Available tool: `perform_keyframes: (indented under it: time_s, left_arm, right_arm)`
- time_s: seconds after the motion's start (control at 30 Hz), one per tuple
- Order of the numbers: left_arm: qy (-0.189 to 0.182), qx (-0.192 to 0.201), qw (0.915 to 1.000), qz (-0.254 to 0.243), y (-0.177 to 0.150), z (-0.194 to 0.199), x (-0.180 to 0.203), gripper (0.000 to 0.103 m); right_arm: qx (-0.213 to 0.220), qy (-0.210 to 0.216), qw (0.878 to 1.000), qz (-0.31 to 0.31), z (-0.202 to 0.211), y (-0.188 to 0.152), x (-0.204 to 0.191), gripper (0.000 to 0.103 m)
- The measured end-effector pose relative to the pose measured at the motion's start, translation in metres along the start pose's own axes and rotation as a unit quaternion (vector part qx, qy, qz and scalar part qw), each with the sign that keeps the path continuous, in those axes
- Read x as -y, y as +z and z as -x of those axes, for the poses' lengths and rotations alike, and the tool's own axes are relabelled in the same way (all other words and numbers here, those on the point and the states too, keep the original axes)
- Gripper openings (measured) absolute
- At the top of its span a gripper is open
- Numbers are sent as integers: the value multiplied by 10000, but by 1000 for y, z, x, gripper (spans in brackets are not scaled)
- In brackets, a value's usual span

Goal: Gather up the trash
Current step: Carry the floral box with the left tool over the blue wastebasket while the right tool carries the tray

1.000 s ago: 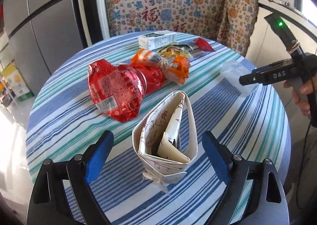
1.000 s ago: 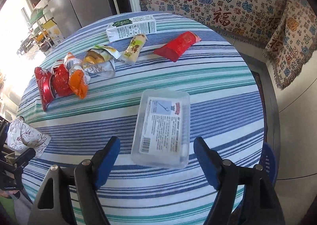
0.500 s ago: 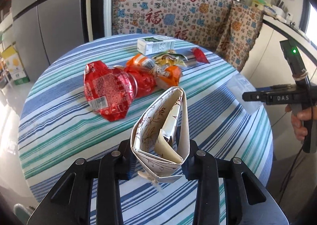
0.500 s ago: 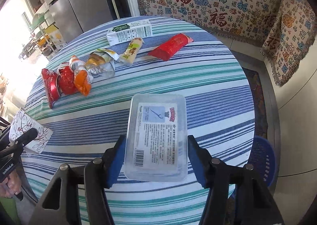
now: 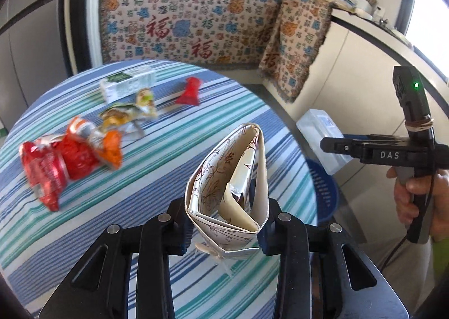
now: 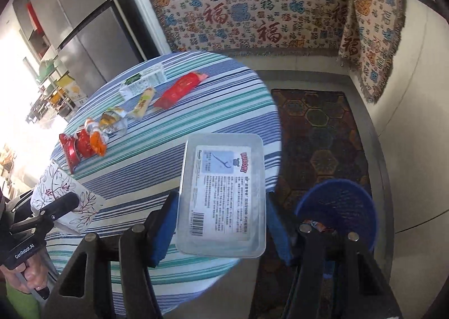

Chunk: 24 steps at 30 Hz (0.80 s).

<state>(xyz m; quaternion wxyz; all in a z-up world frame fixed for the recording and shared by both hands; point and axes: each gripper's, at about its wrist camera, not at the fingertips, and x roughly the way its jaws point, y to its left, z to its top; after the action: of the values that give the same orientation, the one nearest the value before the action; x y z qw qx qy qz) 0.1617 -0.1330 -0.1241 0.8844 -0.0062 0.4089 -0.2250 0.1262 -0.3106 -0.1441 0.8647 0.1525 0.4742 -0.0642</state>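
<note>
Round striped desk [image 6: 196, 111] ahead and left of the right claw [image 6: 221, 215]; rim passing under the held box, open floor and patterned rug [image 6: 322, 133] beyond it to the right. Blue basket [image 6: 336, 206] on the floor just right of the right claw, a wrapper inside. Left claw [image 5: 224, 223] over the near desk edge, bare stripes ahead of it.

Compared with a second ago: both claws then spread wide around their items on the desk, now clamped and raised off the cloth, right one carried past the rim toward the basket.

Clear plastic box [image 6: 223, 192], flat, printed label up, pinched on its long sides by the right claw. Flattened floral paper carton [image 5: 227, 187], open mouth up, folded scrap inside, squeezed by the left claw. Left on the desk, well ahead: red wrappers [image 5: 53, 164], white carton [image 5: 127, 86], red sachet [image 5: 189, 91].
</note>
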Motion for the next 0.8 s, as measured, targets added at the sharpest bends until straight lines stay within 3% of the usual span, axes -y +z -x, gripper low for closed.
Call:
perform_keyframes:
  time_s: [0.2,0.4,0.57,0.8]
  left_arm:
    - [-554,-135,9975,-418,29,-41,89,36]
    - [-997,-264,9928,-606,45,-93,156,36]
    - [-1093,-459,9907,-662,44,-134,186,36]
    - [-1084,-804,9894,-540,37,-182,202,36]
  right_arm:
    - [160,-308,9970,-693,19,-6,84,61]
    - [206,-669,9900,-1222,10,-8,152,61]
    - [202,-817,9834,-1609,-6,-22,196,61]
    - [66,-837,9819,-1698,-23,-24,229,61]
